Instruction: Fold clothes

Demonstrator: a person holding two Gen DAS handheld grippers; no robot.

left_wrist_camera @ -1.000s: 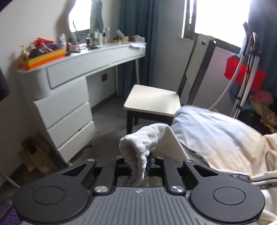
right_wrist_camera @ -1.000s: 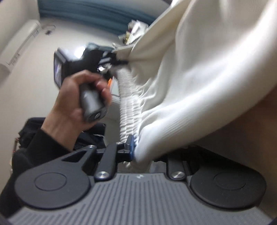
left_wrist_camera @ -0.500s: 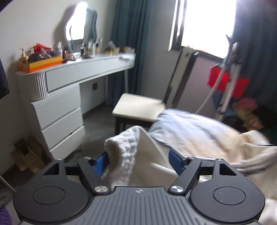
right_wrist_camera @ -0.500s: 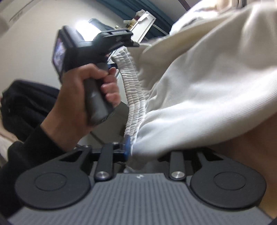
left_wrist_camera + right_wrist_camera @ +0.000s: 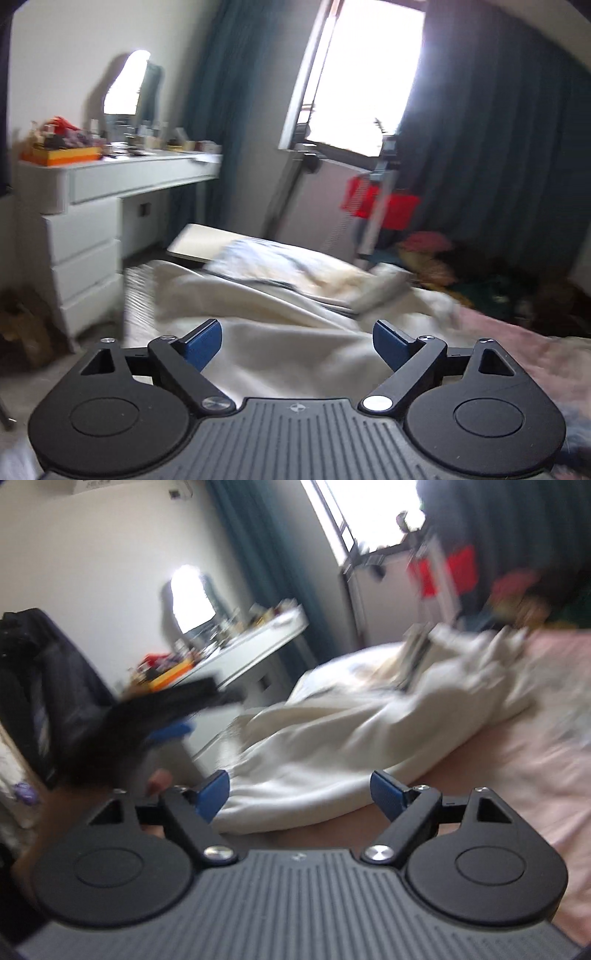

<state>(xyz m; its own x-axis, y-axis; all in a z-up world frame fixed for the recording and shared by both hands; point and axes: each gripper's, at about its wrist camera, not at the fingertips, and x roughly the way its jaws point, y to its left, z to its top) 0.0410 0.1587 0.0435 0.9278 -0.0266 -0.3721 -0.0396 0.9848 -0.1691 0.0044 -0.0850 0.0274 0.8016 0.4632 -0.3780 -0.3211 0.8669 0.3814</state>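
Note:
A cream-white garment [image 5: 280, 325] lies loose and rumpled on the pink bed [image 5: 535, 354]. My left gripper [image 5: 297, 345] is open and empty just above its near edge. In the right wrist view the same garment [image 5: 351, 734] lies spread on the bed [image 5: 517, 746]. My right gripper [image 5: 299, 794] is open and empty over its near hem. The left gripper [image 5: 173, 731] shows there as a blurred black shape at the left. Both views are motion-blurred.
A white dressing table [image 5: 110, 192] with drawers and clutter stands at the left. A chair [image 5: 199, 242] sits beyond the bed's far corner. A pale pillow [image 5: 280, 262] lies behind the garment. Dark curtains, a window and a pile of coloured clothes [image 5: 443, 258] are at the right.
Both grippers have opened and let go of the garment's ribbed waistband. The garment has dropped onto the bed. Both grippers have pulled back and swung.

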